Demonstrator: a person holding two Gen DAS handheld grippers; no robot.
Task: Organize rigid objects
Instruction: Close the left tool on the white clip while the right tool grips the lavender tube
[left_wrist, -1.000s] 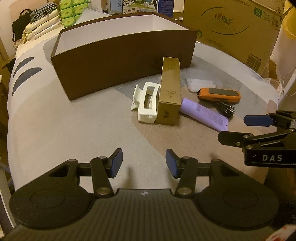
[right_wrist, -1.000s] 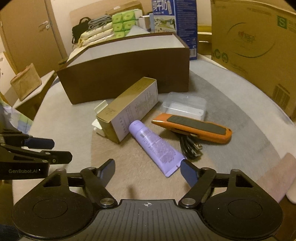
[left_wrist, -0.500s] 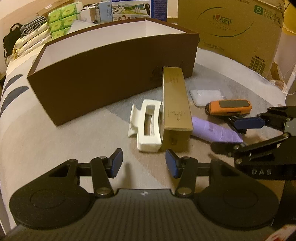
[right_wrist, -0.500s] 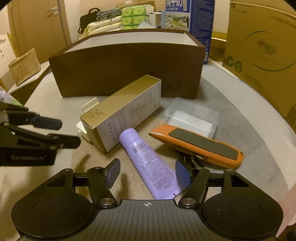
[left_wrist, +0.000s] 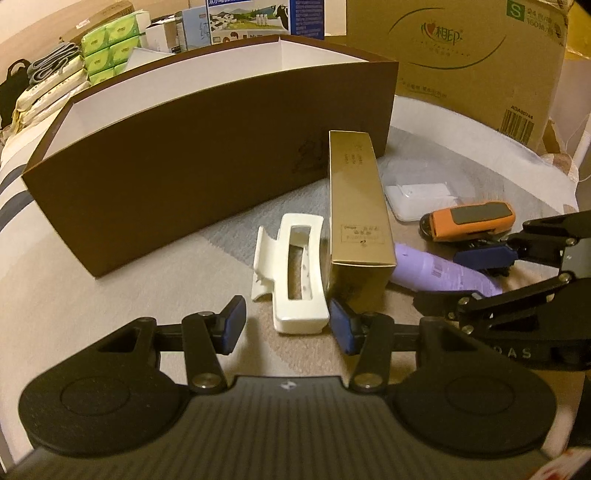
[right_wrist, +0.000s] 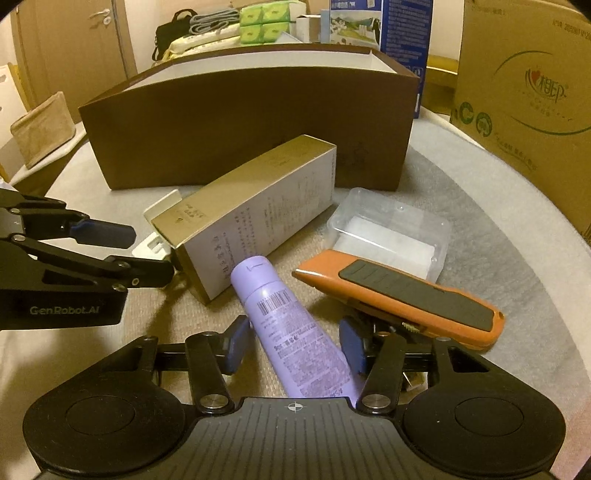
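Large brown box (left_wrist: 207, 177): open top, white inside, at the far left and middle of the padded surface (left_wrist: 92, 332), long side facing the cameras.

White hair claw clip (left_wrist: 297, 273): lies flat in front of the brown box, its long side touching the gold carton. Its near end sits between the pads of the left gripper (left_wrist: 286, 326).

Left gripper: jaws at a narrow-to-middling gap, one pad on each side of the clip's near end. The right pad looks to be against the clip's corner and the carton's foot; the left pad stands clear of it. No firm grip shows.

Gold carton (left_wrist: 356, 218): long, lying on its side, far end near the brown box's corner, white printed side toward the right wrist view.

Purple tube (right_wrist: 291, 332): lies just right of the carton, cap end close to the carton's near corner, body running toward the right gripper (right_wrist: 293, 345).

Right gripper: jaws closing, with the tube between the blue pads; a slim gap remains on each side.

Orange utility knife (right_wrist: 402, 299): right of the tube, resting over a dark bundle of cables too hidden to identify surely.

Clear plastic case (right_wrist: 391, 232): behind the knife, touching it.

Large cardboard carton (right_wrist: 528, 85): far right.
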